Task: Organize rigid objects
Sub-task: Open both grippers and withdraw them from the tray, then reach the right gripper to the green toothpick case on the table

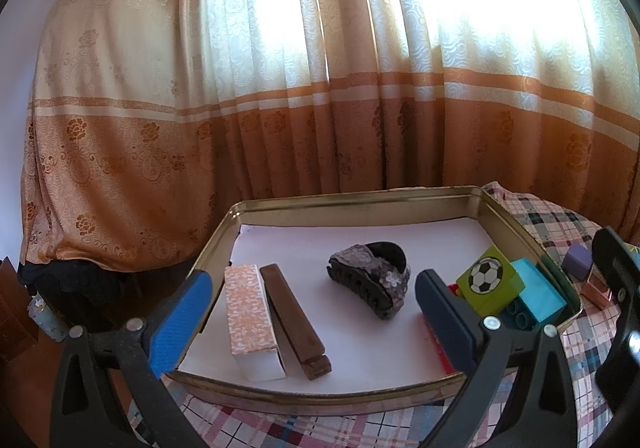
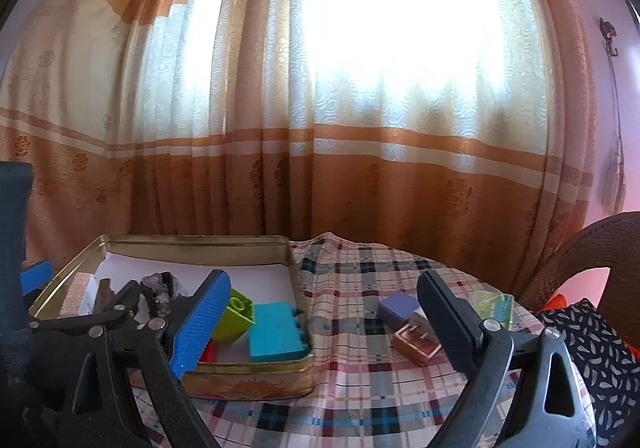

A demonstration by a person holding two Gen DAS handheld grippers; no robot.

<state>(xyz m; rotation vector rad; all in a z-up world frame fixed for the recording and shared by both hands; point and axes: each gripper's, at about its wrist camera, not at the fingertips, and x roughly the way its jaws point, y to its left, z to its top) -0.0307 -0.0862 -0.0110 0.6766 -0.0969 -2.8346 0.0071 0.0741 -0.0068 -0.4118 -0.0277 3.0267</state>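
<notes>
Left tool (image 1: 308, 320), right tool (image 2: 320, 324): both agape, empty.

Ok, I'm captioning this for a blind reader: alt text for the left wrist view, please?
An open left gripper hovers over a gold tin tray holding a patterned box, brown bar, dark hair claw and toy blocks. Orange curtains hang behind.

You see a gold-toned metal tin (image 1: 516, 224) with dulled, worn walls and a matt white paper lining. At its left edge lie a matt patterned cardboard box (image 1: 250, 318) and a dark wooden bar (image 1: 294, 318). The toy blocks (image 1: 490, 282) at its right edge are smooth plastic. The checked tablecloth (image 2: 400, 388) is woven cloth. The gripper pads (image 2: 200, 322) show a textured blue rubbery face.
</notes>
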